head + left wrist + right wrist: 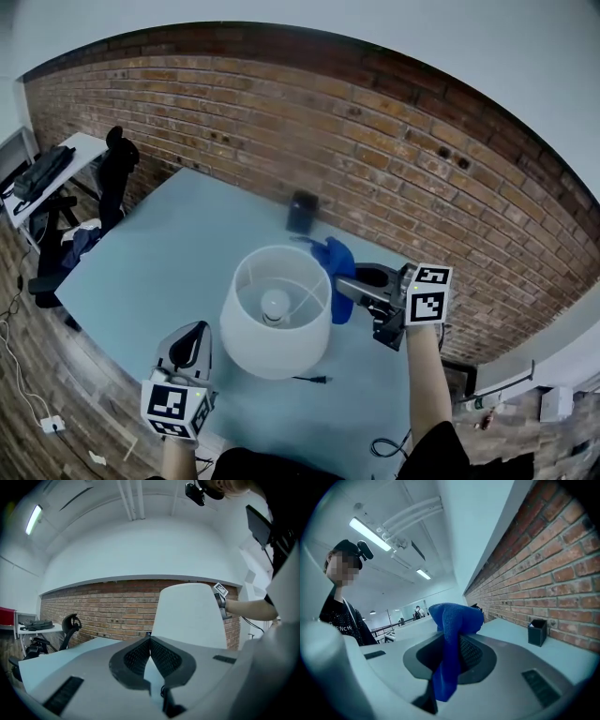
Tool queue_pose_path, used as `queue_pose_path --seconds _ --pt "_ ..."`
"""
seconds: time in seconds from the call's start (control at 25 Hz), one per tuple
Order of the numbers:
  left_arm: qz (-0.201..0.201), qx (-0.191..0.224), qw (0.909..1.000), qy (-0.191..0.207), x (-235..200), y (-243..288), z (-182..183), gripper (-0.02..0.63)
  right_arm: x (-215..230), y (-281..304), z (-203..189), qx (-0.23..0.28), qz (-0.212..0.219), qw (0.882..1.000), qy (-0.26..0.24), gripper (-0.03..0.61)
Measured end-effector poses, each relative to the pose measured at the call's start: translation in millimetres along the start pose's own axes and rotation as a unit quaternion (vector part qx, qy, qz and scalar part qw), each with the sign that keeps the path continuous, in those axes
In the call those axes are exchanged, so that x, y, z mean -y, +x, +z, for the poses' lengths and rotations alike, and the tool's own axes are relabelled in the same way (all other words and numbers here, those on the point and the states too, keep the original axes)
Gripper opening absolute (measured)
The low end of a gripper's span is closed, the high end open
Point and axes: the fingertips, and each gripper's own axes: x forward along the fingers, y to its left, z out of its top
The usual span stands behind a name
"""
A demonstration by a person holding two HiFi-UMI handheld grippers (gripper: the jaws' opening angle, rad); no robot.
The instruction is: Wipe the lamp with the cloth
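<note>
Pale table [159,272] lies beneath both sets of jaws. Lamp [277,323], white shade, stands just ahead of the left gripper [150,645], slightly right of its tips. Left jaws pressed together, nothing between them. Right gripper [457,656] jaws clamped on the blue cloth [452,630]: wad bunched past the tips at the shade's rim, contact unclear, tail hanging back between the jaws. Small black box [537,632] ahead-right of right jaws

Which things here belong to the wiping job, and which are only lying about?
For the job: lamp; blue cloth; right gripper, shut on the cloth.
Lying about: black box; office chair; bag.
</note>
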Motion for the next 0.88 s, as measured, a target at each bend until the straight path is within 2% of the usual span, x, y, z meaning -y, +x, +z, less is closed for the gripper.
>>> queue_pose_path --seconds 0.12,0.24,0.36,0.48,0.56,0.64,0.76,0.88 --pt "-0.006 -0.005 1.0 0.002 -3.5 11.1 -2.7 0.008 17.3 4.0 -18.5 -0.014 0.002 0.999 0.032 0.066" --pt "-0.013 -0.011 0.9999 0.003 -5.4 21.2 -6.3 0.009 42.6 7.9 -52.0 -0.072 -0.019 0.996 0.045 0.066" --pt "-0.014 -0.019 0.9997 0.001 -9.6 27.9 -11.4 0.008 66.9 8.4 -89.0 -0.136 -0.043 0.988 0.059 0.066" --pt "-0.014 -0.029 0.9995 -0.002 -13.5 32.1 -18.1 0.008 81.3 4.4 -101.1 -0.162 -0.035 0.983 0.078 0.066" --pt "-0.015 -0.032 0.9994 -0.001 -14.6 34.6 -20.8 0.008 85.5 1.2 -80.6 -0.148 -0.023 0.986 0.073 0.066" --pt "-0.016 -0.035 0.9993 -0.001 -16.4 36.3 -22.7 0.009 80.3 1.7 -39.9 -0.109 0.001 0.992 0.056 0.066" --pt "-0.018 -0.038 0.9991 -0.001 -19.3 38.3 -25.7 0.008 50.6 7.1 26.9 -0.059 0.076 0.995 0.021 0.066" --pt "-0.017 -0.039 0.9991 -0.004 -20.3 41.1 -27.1 0.008 19.8 14.7 74.8 -0.041 0.149 0.988 -0.014 0.066"
